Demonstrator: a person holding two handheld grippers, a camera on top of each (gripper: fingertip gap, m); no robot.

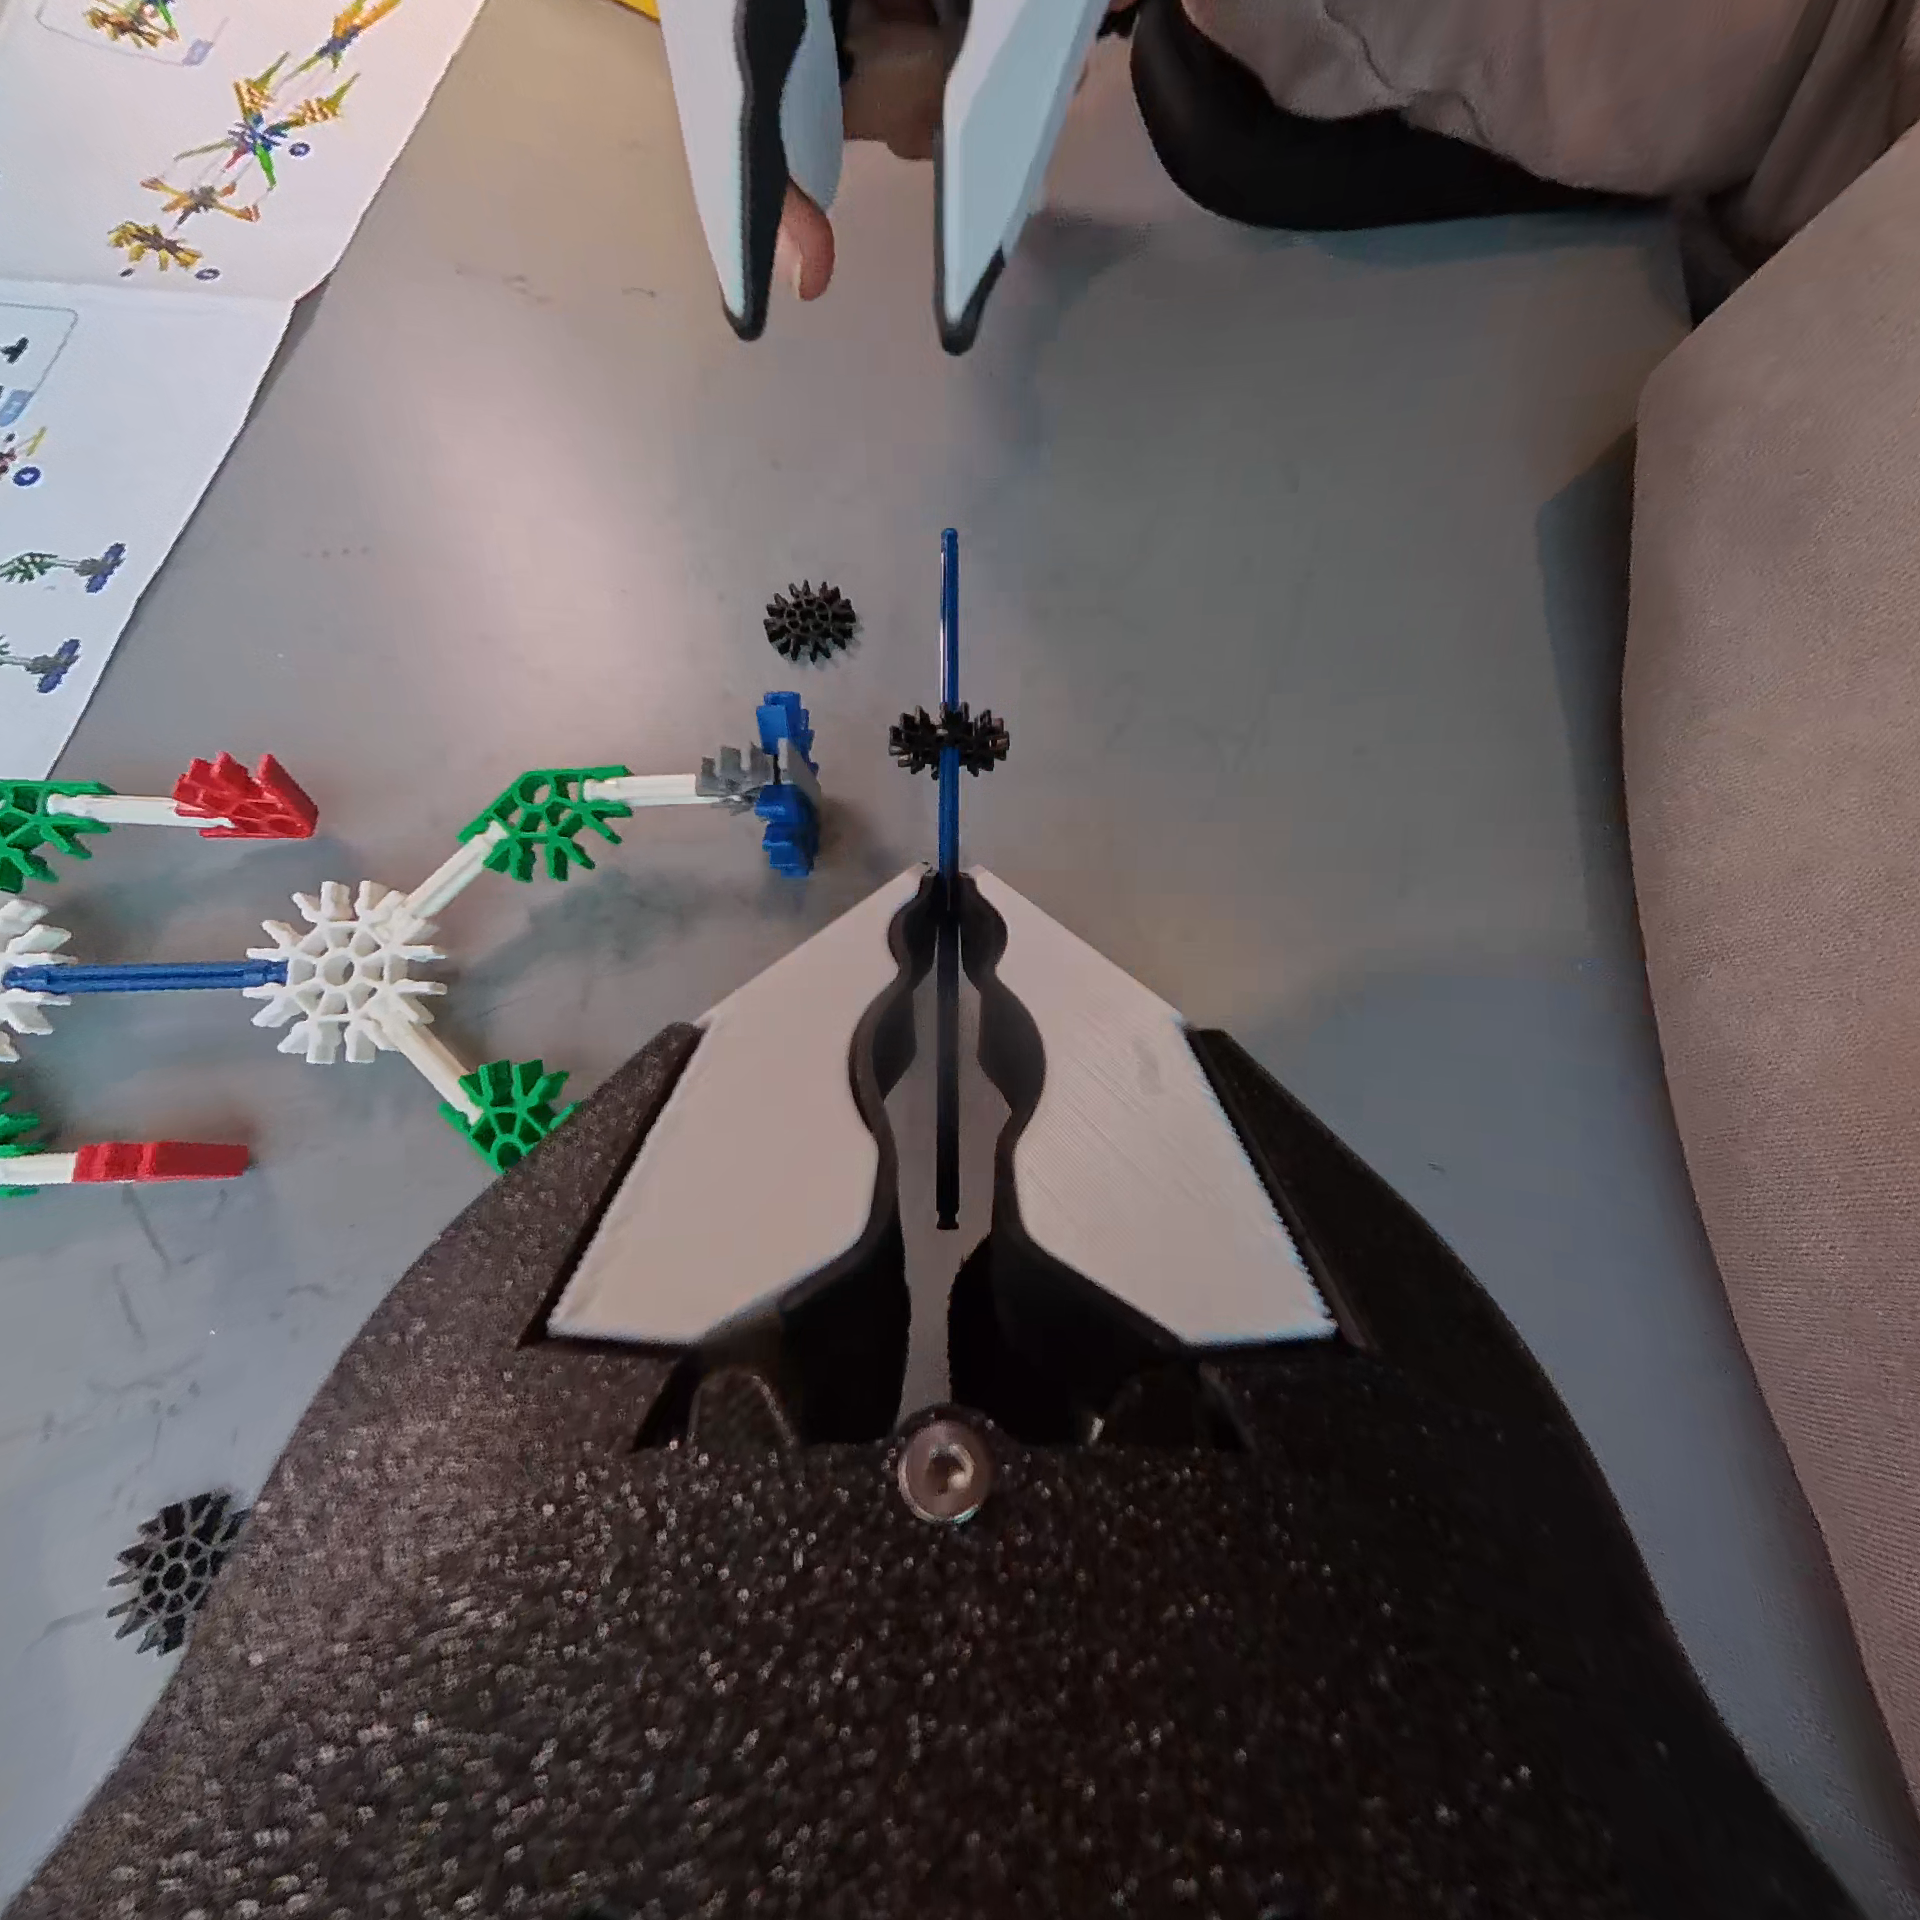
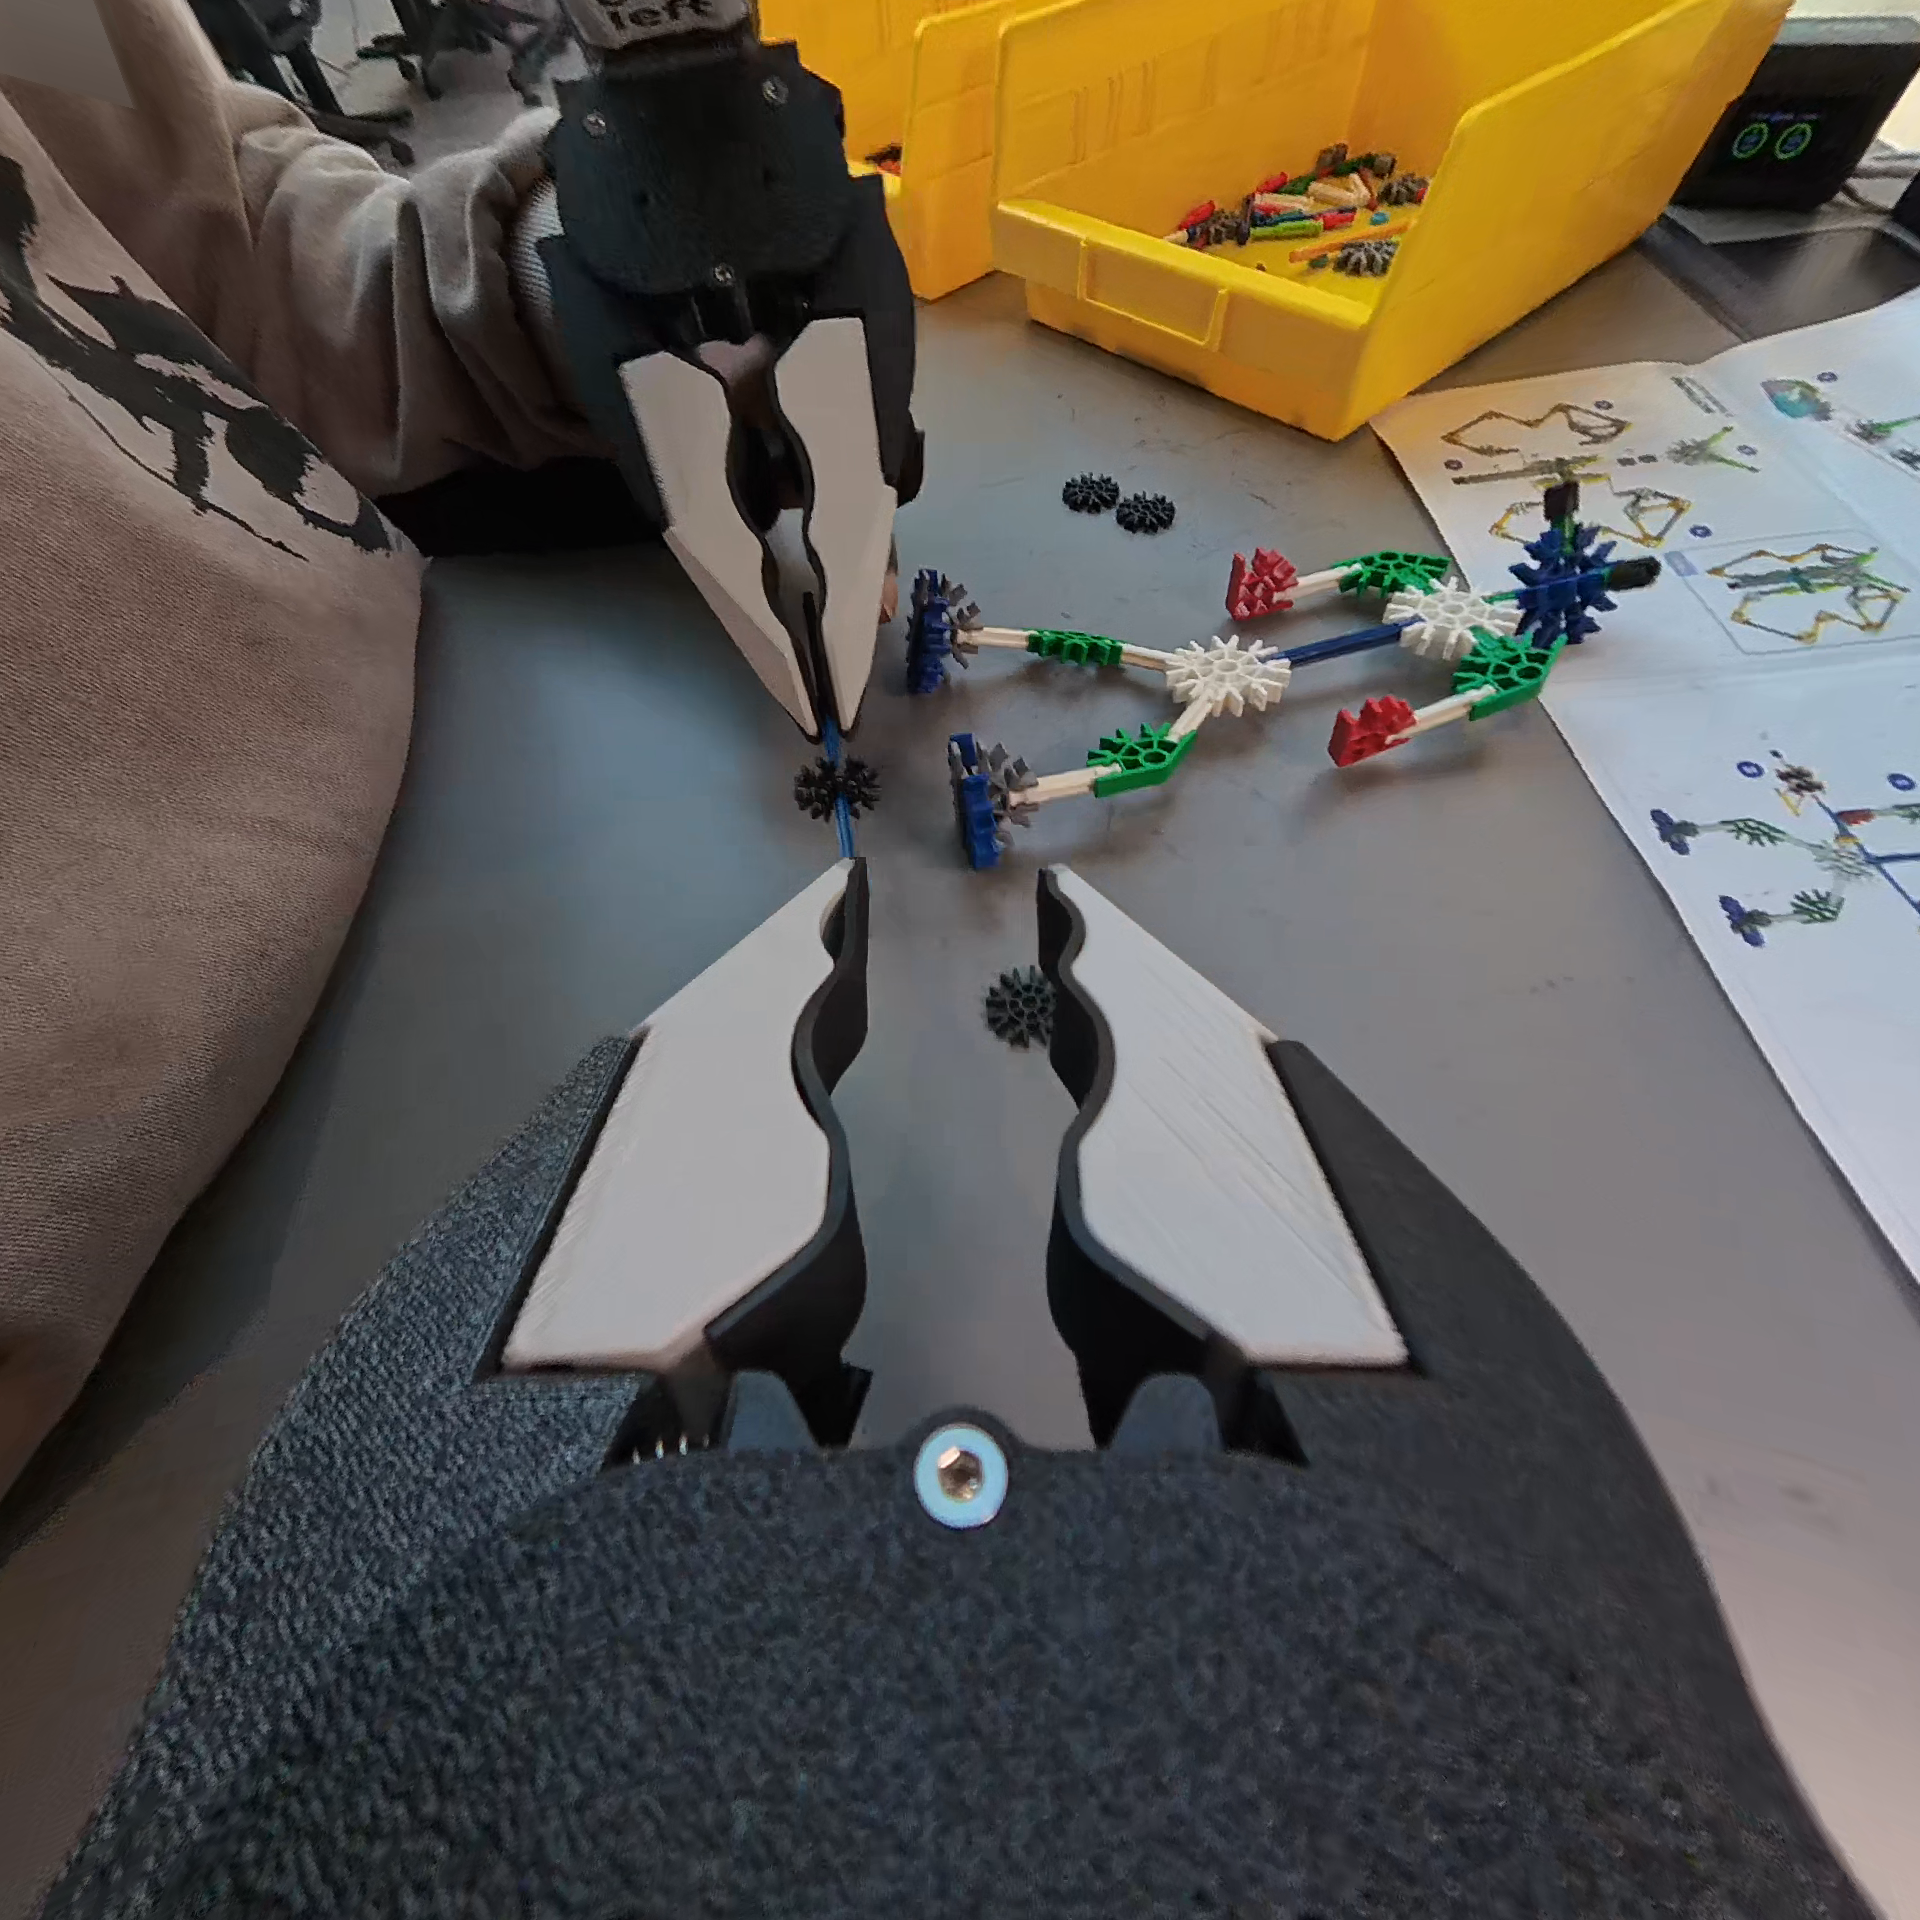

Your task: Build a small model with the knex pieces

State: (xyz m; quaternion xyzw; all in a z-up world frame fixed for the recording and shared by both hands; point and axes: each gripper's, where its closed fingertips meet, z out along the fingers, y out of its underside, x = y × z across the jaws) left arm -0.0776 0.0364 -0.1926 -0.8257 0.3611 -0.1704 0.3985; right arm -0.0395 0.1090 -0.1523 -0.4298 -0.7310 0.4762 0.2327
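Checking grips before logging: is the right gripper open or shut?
Open. The right gripper shows bare table between its fingertips, holding nothing; the blue rod ends beside one fingertip.

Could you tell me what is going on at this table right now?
A person is working with two handheld grippers over a grey table. The left gripper is shut on a thin blue rod that has a small black connector threaded on it. The right gripper is open and holds nothing; its tips are near the rod's free end, with a loose black connector on the table between its fingers. Beside them lie a partly built model, an instruction sheet and a yellow bin of parts.
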